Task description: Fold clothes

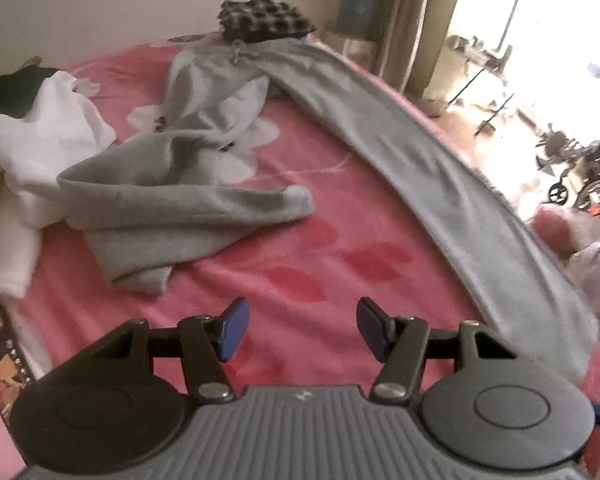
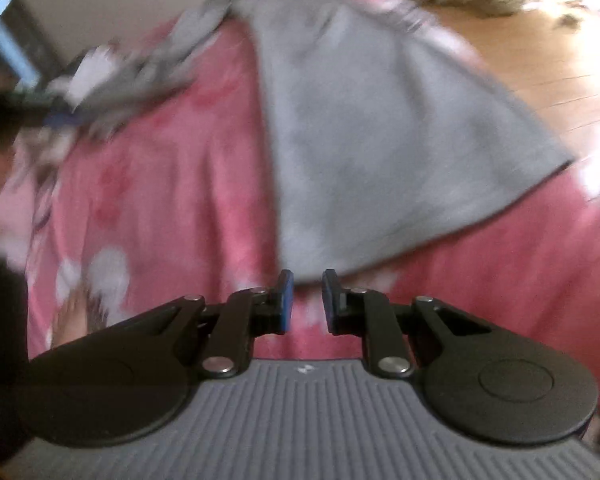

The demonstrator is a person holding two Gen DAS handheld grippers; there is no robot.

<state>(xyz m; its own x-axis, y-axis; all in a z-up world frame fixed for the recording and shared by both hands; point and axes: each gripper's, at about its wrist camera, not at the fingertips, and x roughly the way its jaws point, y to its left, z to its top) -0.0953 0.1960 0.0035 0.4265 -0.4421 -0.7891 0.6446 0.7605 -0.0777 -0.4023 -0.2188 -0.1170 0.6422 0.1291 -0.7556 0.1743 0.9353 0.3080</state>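
Garment: grey sweatpants (image 1: 400, 132) are seen spread on the pink flowered bed cover (image 1: 300, 272) — soft fleece, with a drawstring at the waistband near the far end.
Right leg: it is laid out long and flat along the bed's edge, ending at a plain cuff.
Left leg: it is crumpled and doubled over itself toward the middle of the bed.
Left hand-held gripper (image 1: 302, 328): its blue pads are spread apart over bare cover, with nothing between them.
Right hand-held gripper (image 2: 304, 300): a narrow gap is left between the pads — the grey cuff hem lies just beyond the tips; no cloth is seen pinched.
Other clothes: a white garment (image 1: 40, 128) is heaped beside the crumpled leg.
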